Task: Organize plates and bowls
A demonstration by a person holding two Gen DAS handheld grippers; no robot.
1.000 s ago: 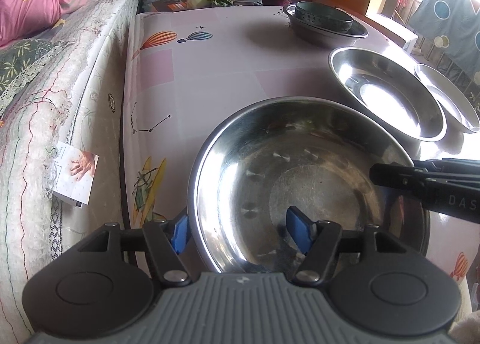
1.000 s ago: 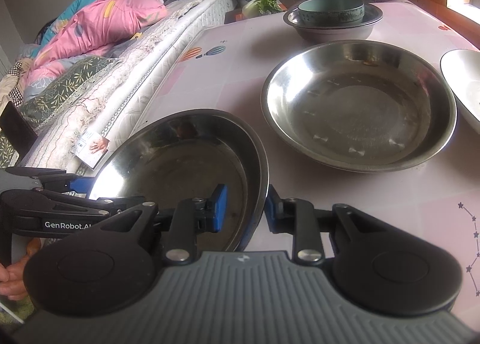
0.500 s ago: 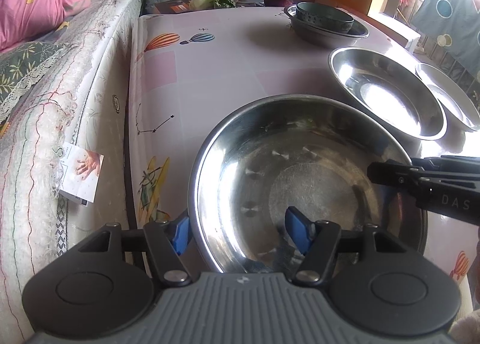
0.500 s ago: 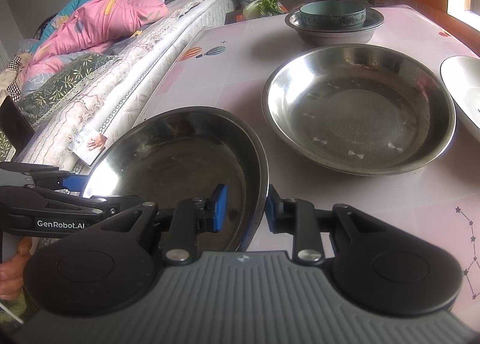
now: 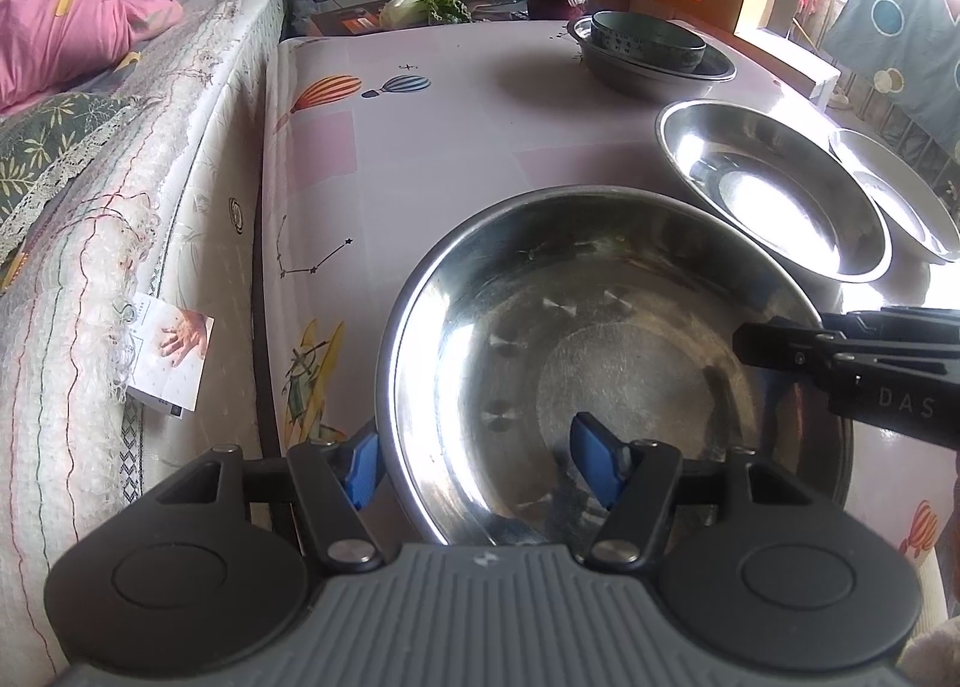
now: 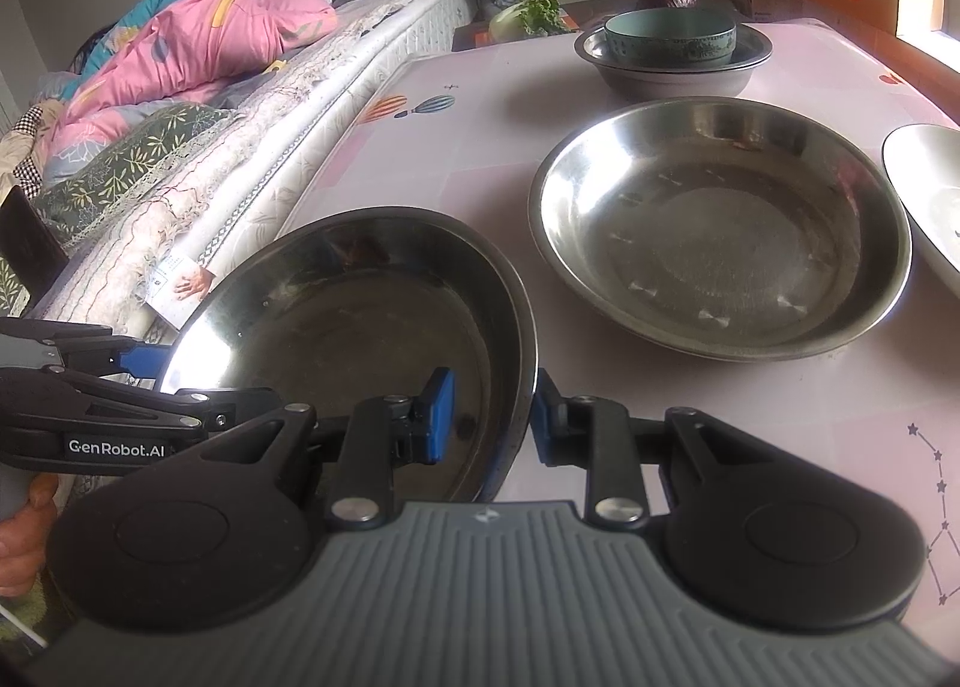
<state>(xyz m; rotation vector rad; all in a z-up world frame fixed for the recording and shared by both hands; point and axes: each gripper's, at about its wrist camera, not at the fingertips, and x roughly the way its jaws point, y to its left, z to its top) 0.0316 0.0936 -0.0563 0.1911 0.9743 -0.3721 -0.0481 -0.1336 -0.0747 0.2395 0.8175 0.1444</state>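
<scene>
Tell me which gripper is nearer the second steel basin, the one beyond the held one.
Right. The right gripper clamps the near basin's rim facing the second basin; the left gripper straddles the opposite rim.

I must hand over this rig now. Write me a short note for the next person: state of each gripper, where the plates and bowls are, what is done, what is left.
Left gripper: fingers straddle the near steel plate's left rim, gap wide, not clamped.
Right gripper: fingers stand on either side of the same plate's right rim; a real grip cannot be told.
Things: near plate at the table's front edge; second steel plate behind it; a white plate beside that; green bowl already nested in a steel bowl at the back.
Done: one bowl pair nested.
Left: probably stack the near plate into the second one, then deal with the white plate.
</scene>
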